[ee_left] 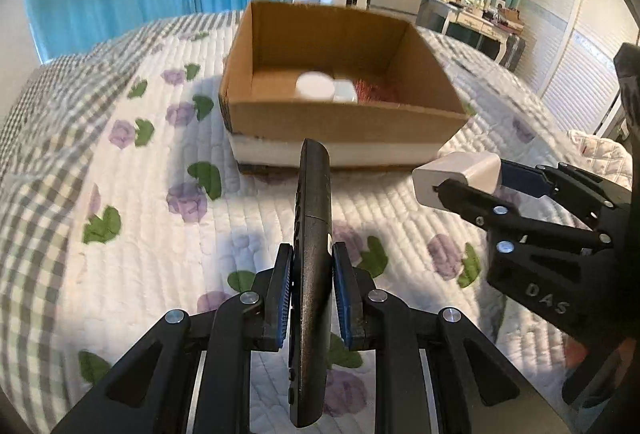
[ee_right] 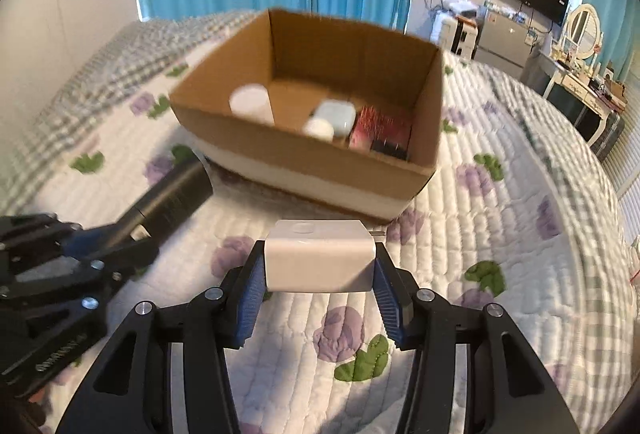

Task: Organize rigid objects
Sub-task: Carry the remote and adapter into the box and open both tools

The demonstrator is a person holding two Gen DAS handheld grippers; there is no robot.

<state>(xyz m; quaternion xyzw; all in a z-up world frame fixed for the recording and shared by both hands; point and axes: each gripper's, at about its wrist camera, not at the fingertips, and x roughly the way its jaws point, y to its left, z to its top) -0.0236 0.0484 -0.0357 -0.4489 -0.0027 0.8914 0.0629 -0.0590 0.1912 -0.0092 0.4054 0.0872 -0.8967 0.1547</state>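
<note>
Remote (ee_left: 312, 234) clamped in left claw (ee_left: 312, 266); charger (ee_right: 320, 254) clamped in right claw (ee_right: 320, 274)

The cardboard box (ee_right: 304, 170) sits on the bed (ee_right: 500, 234), toward its far edge; inside, a round lid (ee_right: 251, 102) lies left, an earbud case (ee_right: 336, 116) middle, a brush (ee_right: 382, 132) right; before the box, the remote (ee_left: 312, 234) is left of the charger (ee_right: 320, 258).

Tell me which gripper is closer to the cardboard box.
Hard to call. The left gripper holds the black remote and the right gripper the white charger, both short of the cardboard box.
</note>
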